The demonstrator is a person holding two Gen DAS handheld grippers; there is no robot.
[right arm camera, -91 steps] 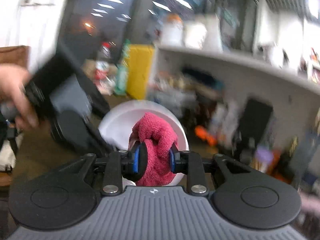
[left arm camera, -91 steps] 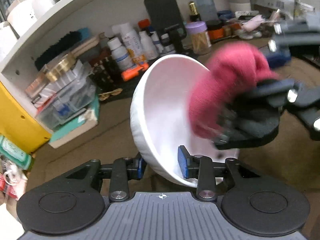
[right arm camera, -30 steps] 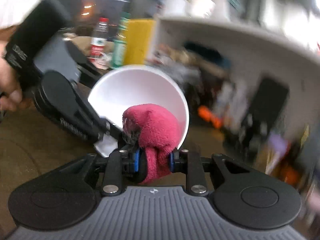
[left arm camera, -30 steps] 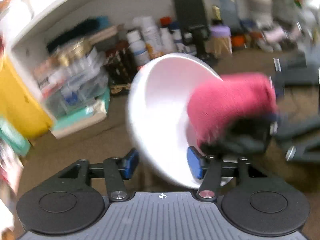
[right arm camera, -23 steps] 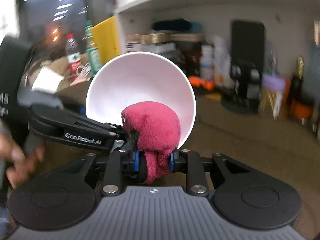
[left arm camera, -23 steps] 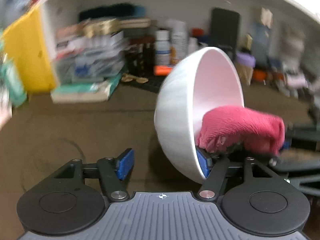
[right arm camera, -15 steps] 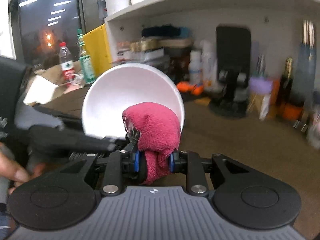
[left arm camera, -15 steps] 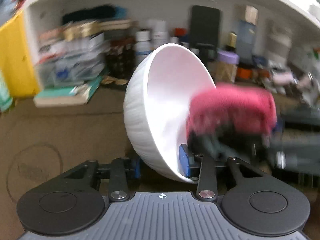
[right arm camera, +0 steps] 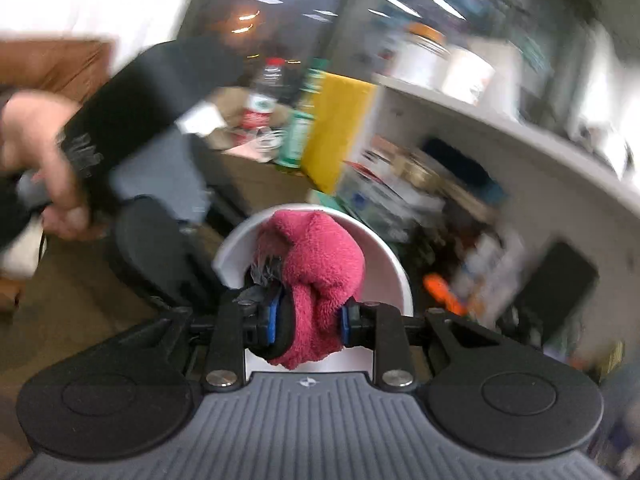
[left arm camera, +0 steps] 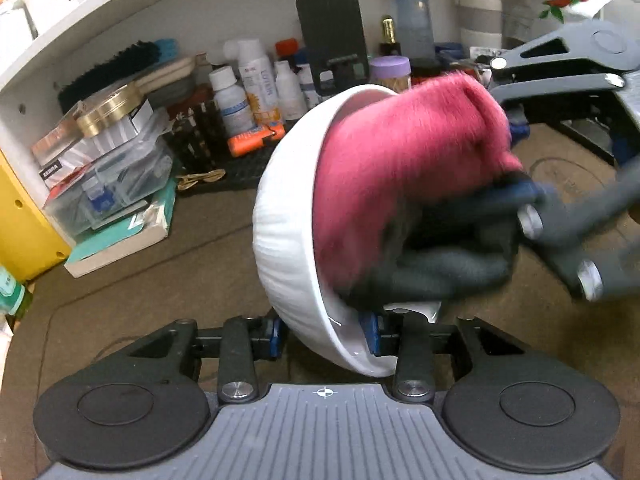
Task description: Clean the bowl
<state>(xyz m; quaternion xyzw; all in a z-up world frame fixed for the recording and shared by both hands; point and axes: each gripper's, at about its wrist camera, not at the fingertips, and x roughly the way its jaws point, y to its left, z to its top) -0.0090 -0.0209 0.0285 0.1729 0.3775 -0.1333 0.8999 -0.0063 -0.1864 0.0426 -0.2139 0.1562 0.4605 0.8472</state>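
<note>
A white ribbed bowl (left arm camera: 288, 216) hangs tilted above the table, its mouth facing right. My left gripper (left arm camera: 324, 334) is shut on its lower rim, one blue pad outside and one inside. A pink-red towel (left arm camera: 400, 160) fills the bowl's mouth, pressed in by my right gripper (left arm camera: 516, 204), which comes from the right and is blurred. In the right wrist view the right gripper (right arm camera: 308, 320) is shut on the towel (right arm camera: 320, 264), with the bowl (right arm camera: 392, 272) behind it. A person's hand (right arm camera: 44, 160) holds the left gripper's handle at the left.
A white shelf (left arm camera: 120, 8) runs along the back with bottles (left arm camera: 256, 80), a clear box (left arm camera: 108, 168), a black phone stand (left arm camera: 332, 36) and a purple-lidded jar (left arm camera: 390, 70). A yellow panel (left arm camera: 20, 216) stands at the left. Brown table surface (left arm camera: 160, 280) lies below the bowl.
The left pads went from apart to clamped on the bowl's rim. The bowl swung and tilted, and the towel moved from the lower rim deeper across the bowl's inside.
</note>
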